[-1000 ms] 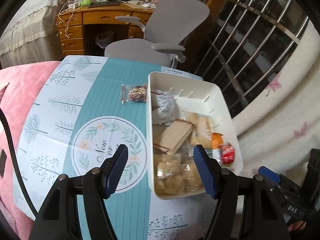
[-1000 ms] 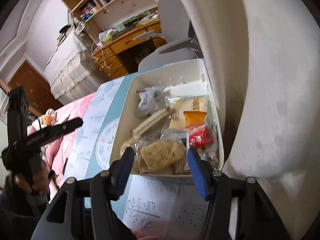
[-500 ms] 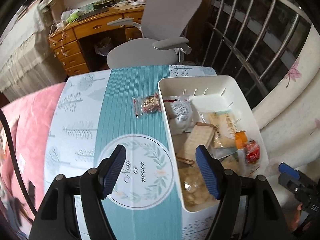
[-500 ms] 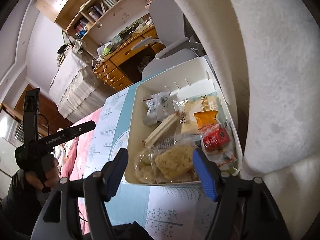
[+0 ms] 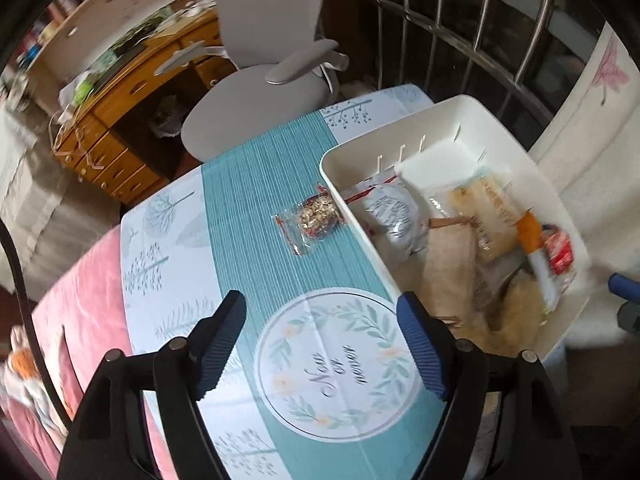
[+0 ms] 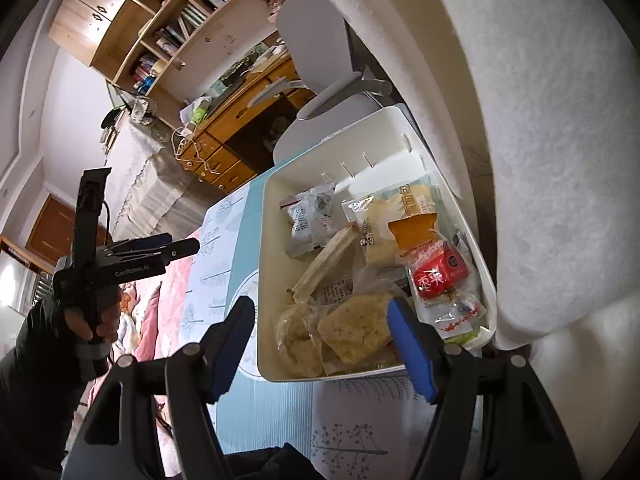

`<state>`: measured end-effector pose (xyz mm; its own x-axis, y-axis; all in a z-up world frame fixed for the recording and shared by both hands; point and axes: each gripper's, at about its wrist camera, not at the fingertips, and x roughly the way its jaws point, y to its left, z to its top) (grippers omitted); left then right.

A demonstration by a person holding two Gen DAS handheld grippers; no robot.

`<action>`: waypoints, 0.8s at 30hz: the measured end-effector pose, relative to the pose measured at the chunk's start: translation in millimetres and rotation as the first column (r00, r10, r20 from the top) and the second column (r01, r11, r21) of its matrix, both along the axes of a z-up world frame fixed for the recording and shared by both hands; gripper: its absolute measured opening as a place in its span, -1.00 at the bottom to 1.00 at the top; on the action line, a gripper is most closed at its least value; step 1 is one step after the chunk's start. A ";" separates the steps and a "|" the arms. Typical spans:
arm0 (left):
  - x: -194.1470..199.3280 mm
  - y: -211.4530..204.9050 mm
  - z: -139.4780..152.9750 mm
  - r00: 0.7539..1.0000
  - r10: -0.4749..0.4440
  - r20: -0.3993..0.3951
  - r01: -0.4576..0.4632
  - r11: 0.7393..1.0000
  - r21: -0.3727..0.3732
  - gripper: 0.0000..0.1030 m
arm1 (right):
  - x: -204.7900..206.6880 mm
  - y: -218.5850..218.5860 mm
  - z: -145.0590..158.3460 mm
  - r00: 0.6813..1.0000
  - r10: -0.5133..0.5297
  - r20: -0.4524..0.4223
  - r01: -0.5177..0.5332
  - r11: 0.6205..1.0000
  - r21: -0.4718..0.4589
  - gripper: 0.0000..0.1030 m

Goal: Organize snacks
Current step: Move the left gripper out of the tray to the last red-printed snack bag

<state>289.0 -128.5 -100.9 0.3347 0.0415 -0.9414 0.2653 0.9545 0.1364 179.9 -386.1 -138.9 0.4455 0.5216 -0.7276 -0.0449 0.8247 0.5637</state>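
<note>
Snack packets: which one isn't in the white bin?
The clear nut-cluster packet with red ends. It lies alone on the teal tablecloth beside the white bin; every other packet sits inside.

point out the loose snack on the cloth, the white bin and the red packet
loose snack (image 5: 316, 216), left wrist view, on the nutty middle of its clear wrapper
white bin (image 5: 356, 224), left wrist view, on its left wall
red packet (image 6: 438, 276), right wrist view, on its printed face

Hidden and cut-off parts

The white bin (image 5: 404, 142) blurs toward 3 o'clock, its snack labels unreadable; the right gripper (image 5: 624, 296) is cut off at 3 o'clock.
</note>
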 end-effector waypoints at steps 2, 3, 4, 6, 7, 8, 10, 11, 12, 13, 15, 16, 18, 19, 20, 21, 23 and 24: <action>8.4 4.6 -8.7 1.000 -0.011 -0.001 0.011 1.000 0.001 0.52 | 4.2 4.8 -7.2 0.999 -0.024 -0.023 0.025 0.999 0.024 0.35; 12.7 7.1 -13.6 1.000 -0.014 -0.006 0.014 1.000 -0.002 0.52 | 6.3 7.6 -10.1 0.999 -0.033 -0.028 0.033 0.999 0.024 0.35; 17.8 10.1 -19.3 1.000 -0.023 -0.016 0.023 1.000 -0.013 0.53 | 9.5 12.1 -13.7 0.998 -0.045 -0.040 0.046 0.999 0.015 0.35; 28.8 15.5 -33.3 0.998 -0.051 -0.036 0.050 0.998 -0.032 0.53 | 14.1 19.6 -21.6 0.996 -0.065 -0.066 0.065 0.998 0.004 0.36; 32.5 17.1 -40.2 0.997 -0.064 -0.043 0.062 0.998 -0.031 0.53 | 17.1 25.3 -25.8 0.994 -0.076 -0.077 0.076 0.997 0.000 0.36; 36.8 18.7 -48.6 0.996 -0.079 -0.050 0.078 0.996 -0.032 0.53 | 19.1 29.0 -28.4 0.993 -0.086 -0.084 0.086 0.996 -0.009 0.36; 46.3 22.5 -67.2 0.991 -0.117 -0.057 0.115 0.993 -0.037 0.53 | 22.5 37.5 -35.3 0.989 -0.111 -0.099 0.108 0.994 -0.031 0.38; 49.3 23.8 -73.8 0.990 -0.132 -0.057 0.130 0.991 -0.040 0.53 | 24.1 41.8 -38.5 0.987 -0.120 -0.108 0.117 0.992 -0.040 0.39; 53.1 25.5 -82.1 0.987 -0.155 -0.052 0.153 0.987 -0.045 0.53 | 26.2 47.2 -42.7 0.984 -0.133 -0.121 0.127 0.990 -0.052 0.41; 55.5 25.9 -87.8 0.984 -0.175 -0.044 0.173 0.984 -0.047 0.53 | 28.0 51.3 -45.0 0.982 -0.140 -0.128 0.133 0.989 -0.062 0.42; 59.0 27.0 -99.8 0.977 -0.211 -0.021 0.210 0.977 -0.047 0.53 | 33.3 60.0 -50.5 0.977 -0.156 -0.147 0.146 0.986 -0.079 0.43; 61.0 27.6 -108.2 0.970 -0.245 -0.009 0.244 0.969 -0.045 0.53 | 35.3 63.1 -52.4 0.975 -0.161 -0.154 0.149 0.985 -0.085 0.43; 65.8 28.6 -120.6 0.959 -0.284 0.002 0.284 0.958 -0.035 0.53 | 40.9 72.1 -56.1 0.972 -0.166 -0.166 0.149 0.983 -0.110 0.43; 68.3 29.0 -126.6 0.954 -0.301 0.010 0.301 0.953 -0.030 0.53 | 42.5 74.9 -56.6 0.972 -0.166 -0.166 0.147 0.982 -0.122 0.43; 71.8 30.3 -132.6 0.949 -0.315 0.027 0.316 0.948 -0.031 0.53 | 44.2 77.7 -56.7 0.971 -0.170 -0.166 0.147 0.979 -0.140 0.43; 74.8 31.7 -136.4 0.945 -0.325 0.043 0.327 0.944 -0.039 0.53 | 45.8 80.8 -56.7 0.971 -0.176 -0.164 0.149 0.975 -0.163 0.43; 82.0 33.8 -141.8 0.938 -0.340 0.074 0.345 0.937 -0.062 0.53 | 46.8 83.6 -57.3 0.969 -0.186 -0.164 0.152 0.968 -0.199 0.43; 84.8 35.0 -142.8 0.934 -0.346 0.085 0.353 0.933 -0.075 0.53 | 48.1 85.4 -57.8 0.967 -0.195 -0.166 0.155 0.962 -0.224 0.43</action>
<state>373.8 -93.5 -243.7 0.3777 -0.1710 -0.9100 0.5771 0.8120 0.0869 228.0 -300.8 -196.7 0.3639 0.2763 -0.8895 0.1992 0.9098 0.3641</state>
